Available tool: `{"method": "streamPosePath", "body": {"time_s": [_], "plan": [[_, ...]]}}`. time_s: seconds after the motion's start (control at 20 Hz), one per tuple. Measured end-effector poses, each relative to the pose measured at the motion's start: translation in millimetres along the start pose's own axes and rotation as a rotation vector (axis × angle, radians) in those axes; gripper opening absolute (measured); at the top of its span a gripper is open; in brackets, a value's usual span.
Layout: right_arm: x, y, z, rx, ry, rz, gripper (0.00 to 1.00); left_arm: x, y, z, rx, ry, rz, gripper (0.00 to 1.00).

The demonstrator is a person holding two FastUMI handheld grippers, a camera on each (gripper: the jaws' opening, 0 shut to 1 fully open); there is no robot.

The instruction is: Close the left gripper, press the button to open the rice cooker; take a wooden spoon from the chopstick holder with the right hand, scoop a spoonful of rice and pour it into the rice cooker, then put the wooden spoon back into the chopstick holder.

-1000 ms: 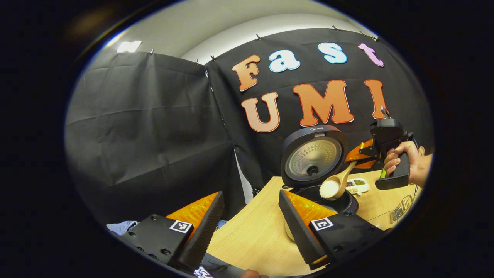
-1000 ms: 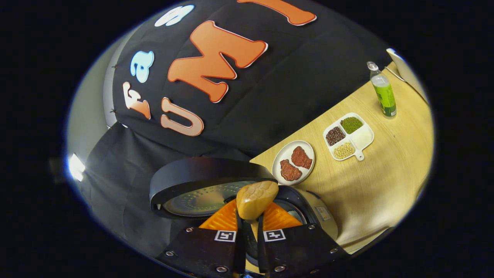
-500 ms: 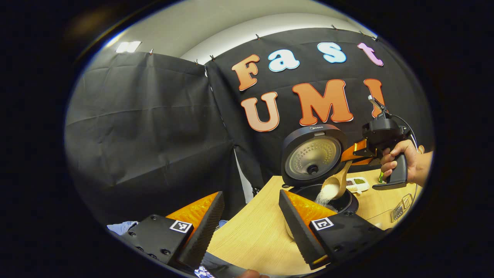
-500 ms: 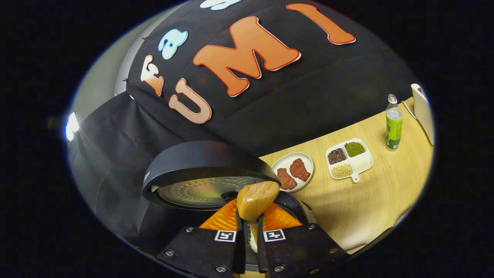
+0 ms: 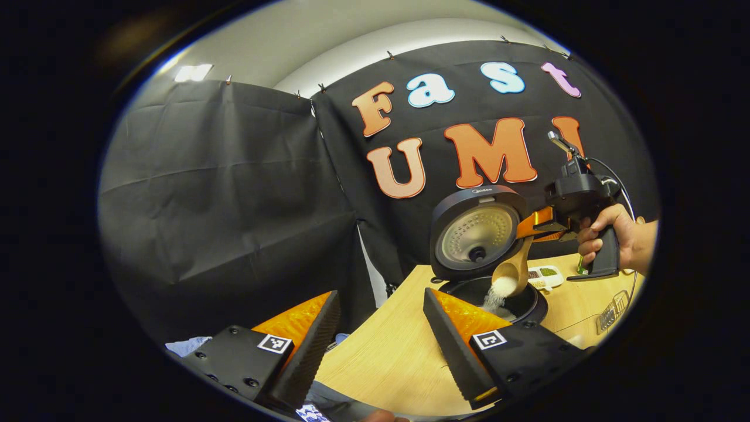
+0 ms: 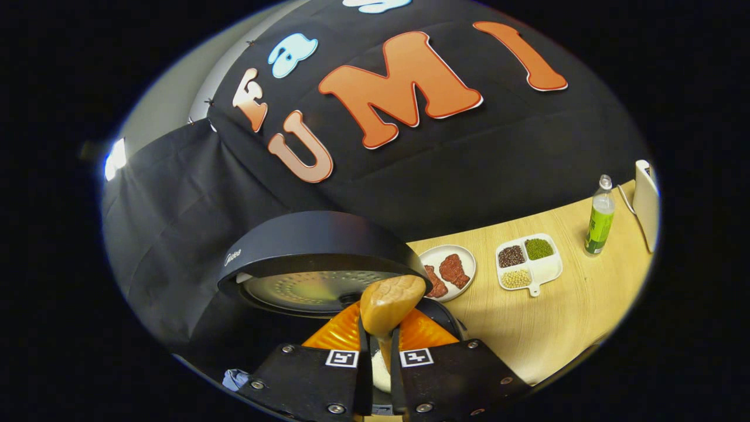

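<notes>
While right gripper (image 6: pixel 375 343) jaws clamp wooden spoon (image 6: pixel 389 304) handle, we see bowl tipped, rice (image 5: pixel 495 291) spilling into rice cooker (image 5: pixel 486 249); left gripper (image 5: pixel 381 334) jaws wide, empty.

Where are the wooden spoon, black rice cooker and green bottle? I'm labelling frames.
wooden spoon (image 5: pixel 511 274): left gripper view, bowl.
black rice cooker (image 5: pixel 476 235): left gripper view, open lid's inner plate.
green bottle (image 6: pixel 599 222): right gripper view, label.
</notes>
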State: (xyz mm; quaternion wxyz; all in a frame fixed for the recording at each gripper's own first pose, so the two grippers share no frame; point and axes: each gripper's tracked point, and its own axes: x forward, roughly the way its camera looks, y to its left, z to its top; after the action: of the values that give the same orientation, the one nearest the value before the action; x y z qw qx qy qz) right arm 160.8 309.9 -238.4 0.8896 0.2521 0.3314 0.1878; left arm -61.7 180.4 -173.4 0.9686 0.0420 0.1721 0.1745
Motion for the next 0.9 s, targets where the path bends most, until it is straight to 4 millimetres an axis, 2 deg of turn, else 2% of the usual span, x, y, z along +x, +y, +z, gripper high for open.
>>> {"method": "streamPosePath", "body": {"time_s": [0.4, 0.9], "plan": [[3, 14, 5, -0.103, -0.028, -0.010, 0.11, 0, 3, -2, 0.006, 0.003, -0.005, 0.88], [3, 36, -6, -0.246, -0.023, 0.020, 0.12, 1, 6, -4, 0.006, 0.006, -0.002, 0.88]]}}
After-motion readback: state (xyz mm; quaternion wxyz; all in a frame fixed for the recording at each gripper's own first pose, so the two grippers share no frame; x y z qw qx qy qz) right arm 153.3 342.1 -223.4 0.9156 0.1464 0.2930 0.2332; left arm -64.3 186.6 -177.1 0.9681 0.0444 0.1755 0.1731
